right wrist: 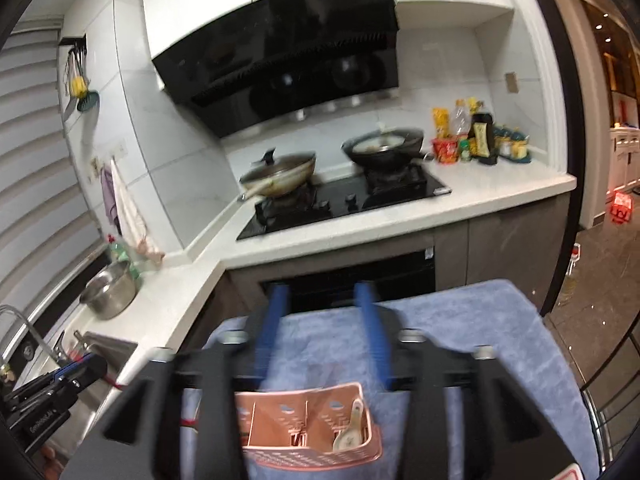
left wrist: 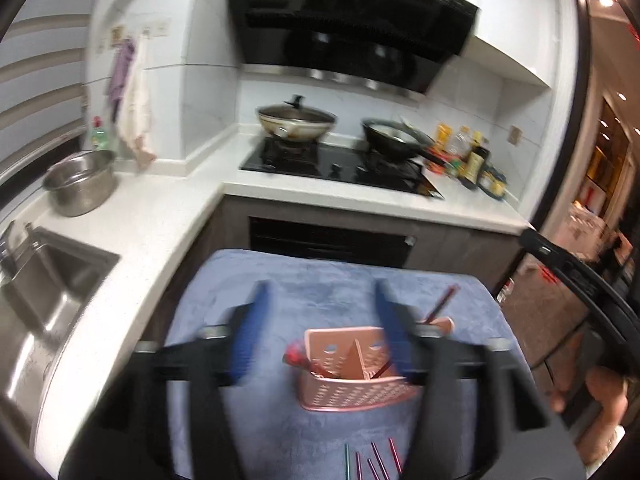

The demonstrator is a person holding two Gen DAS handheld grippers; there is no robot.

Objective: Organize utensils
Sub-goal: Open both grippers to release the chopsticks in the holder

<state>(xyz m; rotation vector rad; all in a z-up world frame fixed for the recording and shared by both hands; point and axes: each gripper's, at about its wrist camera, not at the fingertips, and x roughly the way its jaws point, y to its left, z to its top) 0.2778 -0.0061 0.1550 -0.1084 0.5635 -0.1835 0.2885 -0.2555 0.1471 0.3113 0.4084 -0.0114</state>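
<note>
From the left wrist, our left tongs [left wrist: 320,328] hang released over the pink perforated plastic caddy [left wrist: 352,380] on the blue-towelled desk [left wrist: 320,280], already holding red chopsticks [left wrist: 304,360]; loose metal chopsticks [left wrist: 372,462] remain. From the right wrist, our right tongs [right wrist: 326,336] gape empty (a white ceramic spoon [right wrist: 350,432] sits filed).

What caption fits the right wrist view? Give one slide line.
Open right tool above a pink perforated plastic utensil caddy holding a white ceramic spoon, on a blue towel.

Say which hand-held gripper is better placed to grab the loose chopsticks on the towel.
Probably left: the loose chopsticks lie close beneath its open hand-held gripper; the right view shows none.
</note>
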